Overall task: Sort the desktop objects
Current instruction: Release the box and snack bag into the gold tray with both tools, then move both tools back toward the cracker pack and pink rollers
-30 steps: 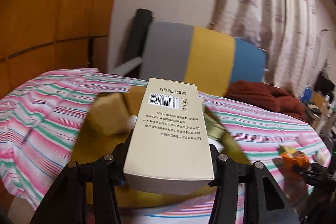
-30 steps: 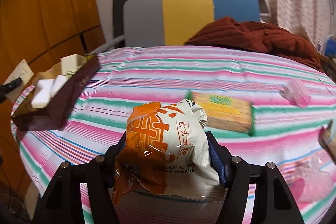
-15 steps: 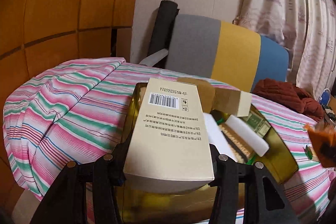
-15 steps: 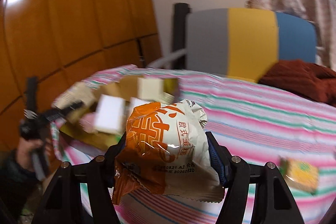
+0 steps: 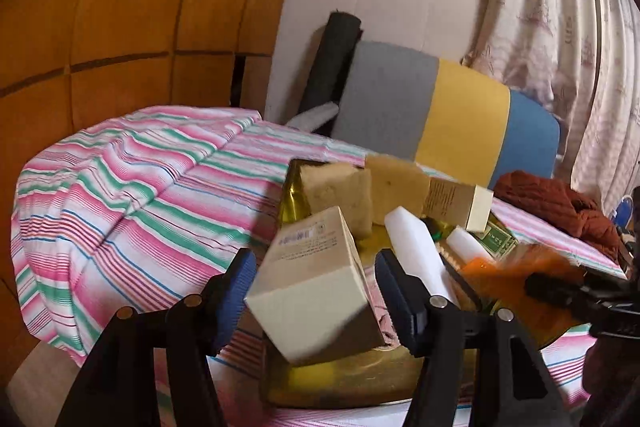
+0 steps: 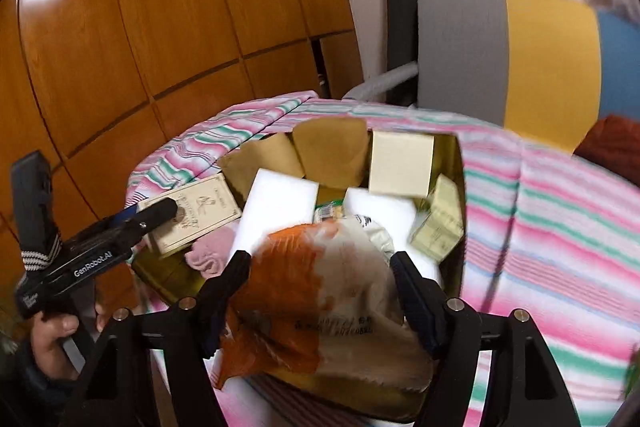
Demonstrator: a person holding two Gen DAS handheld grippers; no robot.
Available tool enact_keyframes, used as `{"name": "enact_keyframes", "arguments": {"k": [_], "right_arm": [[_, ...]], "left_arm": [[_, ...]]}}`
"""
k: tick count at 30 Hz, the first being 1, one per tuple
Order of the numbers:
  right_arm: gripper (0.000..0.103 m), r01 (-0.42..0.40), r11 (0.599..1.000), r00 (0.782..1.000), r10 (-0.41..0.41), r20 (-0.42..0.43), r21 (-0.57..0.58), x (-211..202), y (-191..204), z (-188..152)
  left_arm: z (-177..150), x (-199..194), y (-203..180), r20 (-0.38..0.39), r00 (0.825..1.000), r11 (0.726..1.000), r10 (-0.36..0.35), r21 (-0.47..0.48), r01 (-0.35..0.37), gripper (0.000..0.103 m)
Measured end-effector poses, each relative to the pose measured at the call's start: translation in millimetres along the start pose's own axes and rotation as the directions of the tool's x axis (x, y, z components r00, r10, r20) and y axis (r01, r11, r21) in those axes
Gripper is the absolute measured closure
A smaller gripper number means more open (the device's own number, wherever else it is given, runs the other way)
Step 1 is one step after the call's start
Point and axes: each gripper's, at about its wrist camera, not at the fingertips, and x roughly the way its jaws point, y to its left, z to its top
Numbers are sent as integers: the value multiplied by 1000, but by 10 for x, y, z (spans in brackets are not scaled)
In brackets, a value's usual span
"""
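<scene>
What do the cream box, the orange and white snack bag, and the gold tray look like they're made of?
Cream box: probably matte printed cardboard, with crisp folded edges and a barcode. Snack bag: thin glossy plastic film, crinkled with a crimped seam. Gold tray: shiny walls that reflect like metal or foil-faced card; the pictures cannot settle which.

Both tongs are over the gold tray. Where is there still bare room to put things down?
The gold tray is crowded with boxes, white foam blocks and the snack bag. The striped tablecloth is bare left of the tray and between the tray and the chair.

Tricolour chair, rust blanket, curtain.
</scene>
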Motion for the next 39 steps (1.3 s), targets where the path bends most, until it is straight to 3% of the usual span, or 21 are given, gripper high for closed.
{"name": "enact_keyframes", "arguments": {"k": [7, 11, 14, 19, 22, 25, 30, 32, 35, 37, 39], "right_arm": [[28, -37, 998, 999, 38, -23, 43, 121, -31, -35], [25, -9, 993, 1000, 7, 15, 120, -206, -290, -126], [23, 47, 980, 998, -53, 25, 196, -457, -580, -287], [22, 199, 930, 978, -210, 2, 308, -916, -1119, -597], [22, 323, 871, 941, -337, -27, 370, -1284, -1428, -808], [20, 389, 814, 903, -430, -2, 432, -1716, -1660, -969], [14, 520, 681, 780, -624, 37, 516, -2324, -1933, -1180], [14, 552, 627, 737, -675, 30, 550, -2459, -2033, -1254], [14, 580, 539, 683, -730, -3, 611, -2617, -2217, -1423], [13, 577, 501, 668, -744, -20, 645, -2693, -2326, -1517], [13, 562, 474, 671, -741, -38, 678, -2738, -2432, -1621]], "left_arm": [[23, -205, -134, 42, 998, 999, -42, 2, 42, 39], [5, -287, -352, 36, 992, 992, -118, 41, 116, 38], [-21, -321, -588, 17, 980, 978, -197, 81, 195, 38], [-97, -350, -1113, -40, 941, 927, -336, 163, 338, 38], [-174, -336, -1486, -94, 908, 884, -409, 206, 420, 38], [-303, -345, -1887, -160, 866, 829, -473, 252, 499, 38], [-591, -326, -2607, -300, 788, 715, -537, 333, 614, 38], [-699, -326, -2820, -340, 766, 679, -545, 357, 642, 38], [-829, -323, -3087, -386, 747, 632, -541, 399, 664, 38], [-862, -288, -3229, -412, 736, 610, -537, 413, 676, 38], [-869, -224, -3342, -435, 726, 596, -532, 416, 687, 38]]}}
